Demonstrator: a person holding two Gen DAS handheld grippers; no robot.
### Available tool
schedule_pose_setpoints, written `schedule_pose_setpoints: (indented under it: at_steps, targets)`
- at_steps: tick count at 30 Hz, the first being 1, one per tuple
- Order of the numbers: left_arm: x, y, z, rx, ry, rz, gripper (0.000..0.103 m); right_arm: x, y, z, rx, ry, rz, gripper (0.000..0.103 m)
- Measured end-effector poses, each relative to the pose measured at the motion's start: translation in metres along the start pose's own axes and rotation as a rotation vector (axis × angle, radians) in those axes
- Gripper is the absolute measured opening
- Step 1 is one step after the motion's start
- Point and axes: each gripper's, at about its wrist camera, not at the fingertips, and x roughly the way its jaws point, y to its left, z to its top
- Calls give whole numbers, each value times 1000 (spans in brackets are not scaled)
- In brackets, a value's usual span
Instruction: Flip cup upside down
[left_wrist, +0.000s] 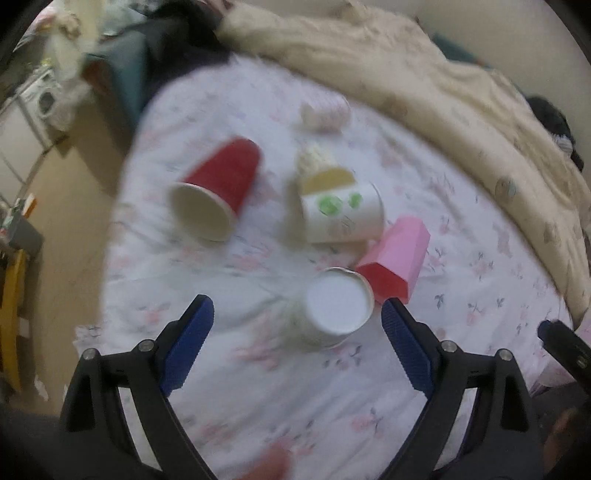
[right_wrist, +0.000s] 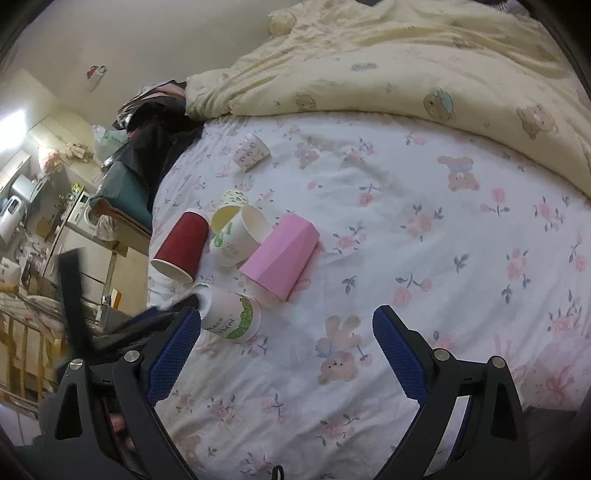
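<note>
Several cups sit on a floral bedsheet (left_wrist: 258, 387). A white paper cup with green print (left_wrist: 338, 306) stands base up between and just ahead of the tips of my open left gripper (left_wrist: 297, 314); it also shows in the right wrist view (right_wrist: 231, 314). A red cup (left_wrist: 218, 188) (right_wrist: 181, 247), a white cup with green dots (left_wrist: 343, 214) (right_wrist: 238, 236) and a pink faceted cup (left_wrist: 393, 254) (right_wrist: 280, 254) lie on their sides behind it. My right gripper (right_wrist: 286, 325) is open and empty over the sheet.
A small patterned cup (right_wrist: 251, 151) lies farther back on the sheet. A cream quilt (right_wrist: 388, 66) is piled along the far side. The bed's left edge drops to the floor, with furniture and clutter (right_wrist: 44, 221) beyond. Dark clothes (right_wrist: 159, 125) lie at the far left corner.
</note>
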Motion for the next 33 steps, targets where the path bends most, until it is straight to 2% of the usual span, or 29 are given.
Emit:
schedule_pose_setpoints:
  at_steps: [3,5,7,10,13,16,20,24,28,33]
  targets:
    - [-41,19,-13,16,-113,40,90,-8,10,-4,-53,-35,-6,97]
    - [-57,32,-21,6,-145,47,90,-15,23,-9,-123,-62,-9,97]
    - [-70,43,-31,-21,-151,46,91,-21,32,-14,-166,-85,-5,97]
    - [-84,51,-46,-60,-164,52,103,-29,46,-22,-236,-112,-1,97]
    - [-94,58,-64,-87,-178,39,103,-40,60,-32,-300,-149,-17,97]
    - [-100,58,-76,-77,-198,62,103,-48,72,-47,-337,-179,-29,97]
    - [-112,54,-91,-61,-243,64,103,-54,88,-71,-389,-185,-33,97]
    - [-114,52,-104,-41,-274,85,103,-51,91,-91,-413,-207,-72,97]
    - [-108,47,-106,-23,-269,90,103,-41,90,-95,-419,-194,-111,97]
    - [-106,45,-107,-23,-266,84,103,-37,89,-93,-418,-201,-114,97]
